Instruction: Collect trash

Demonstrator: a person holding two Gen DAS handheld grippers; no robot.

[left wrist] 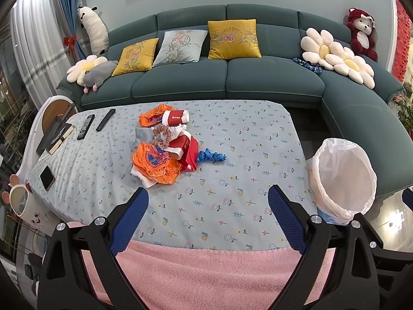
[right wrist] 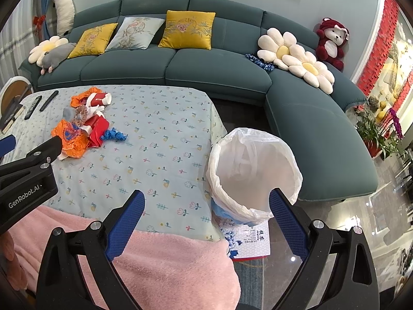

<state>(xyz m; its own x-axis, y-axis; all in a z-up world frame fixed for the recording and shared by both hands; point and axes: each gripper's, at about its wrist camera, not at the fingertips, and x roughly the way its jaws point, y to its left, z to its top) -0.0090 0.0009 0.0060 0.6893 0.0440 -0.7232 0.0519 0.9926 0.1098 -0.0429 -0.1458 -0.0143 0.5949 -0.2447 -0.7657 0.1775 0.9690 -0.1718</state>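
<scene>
Trash pile (left wrist: pixel 165 144) on table, lined bin (right wrist: pixel 254 173) empty

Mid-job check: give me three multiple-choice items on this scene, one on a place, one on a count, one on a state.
1. Where is the bin?
A. on the sofa
B. beside the table's right edge
C. under the table

2. How many remote controls lie on the table?
A. two
B. none
C. four

3. How is the left hand-held gripper?
A. shut on a wrapper
B. shut, empty
C. open, empty

Answers: B, the lined bin stands on the floor by the tablecloth edge; A, two dark remotes lie side by side; C, its fingers are spread over bare cloth.
</scene>
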